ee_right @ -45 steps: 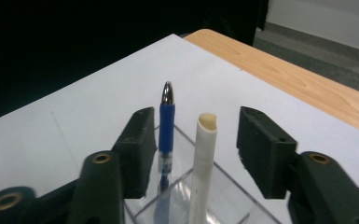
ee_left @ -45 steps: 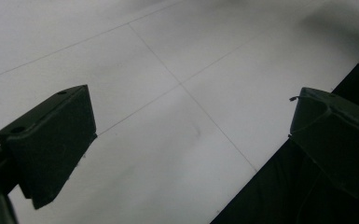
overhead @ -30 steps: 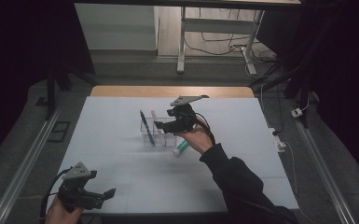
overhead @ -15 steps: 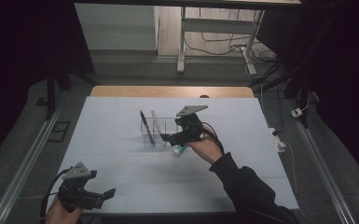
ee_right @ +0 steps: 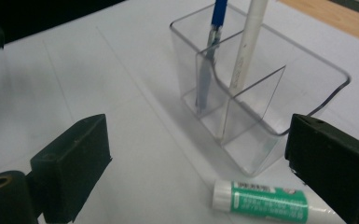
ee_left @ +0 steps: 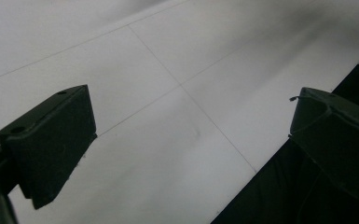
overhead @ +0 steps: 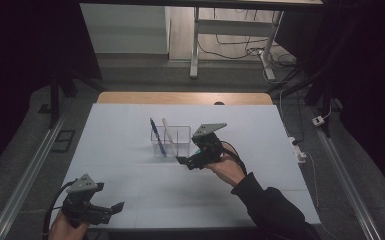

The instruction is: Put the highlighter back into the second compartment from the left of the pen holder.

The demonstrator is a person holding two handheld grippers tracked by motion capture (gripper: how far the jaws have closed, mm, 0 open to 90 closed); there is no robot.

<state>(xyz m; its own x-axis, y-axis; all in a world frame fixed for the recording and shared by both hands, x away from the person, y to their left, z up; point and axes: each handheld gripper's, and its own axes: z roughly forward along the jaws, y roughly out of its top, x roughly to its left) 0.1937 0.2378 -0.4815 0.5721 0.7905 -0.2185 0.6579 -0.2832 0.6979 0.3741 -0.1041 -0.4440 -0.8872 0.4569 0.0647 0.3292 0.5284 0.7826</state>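
Glue stick lies loose between my open right jaws

Glue stick lies flat on the table, nearer my right gripper's right jaw, unheld. Beyond it stands the clear organizer with a blue pen and white pen. My left gripper gapes empty.

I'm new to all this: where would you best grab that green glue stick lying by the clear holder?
Probably from above, across the green middle of the glue stick. It lies flat, and the clear holder sits close behind, so the right gripper, jaws open, would straddle its width.
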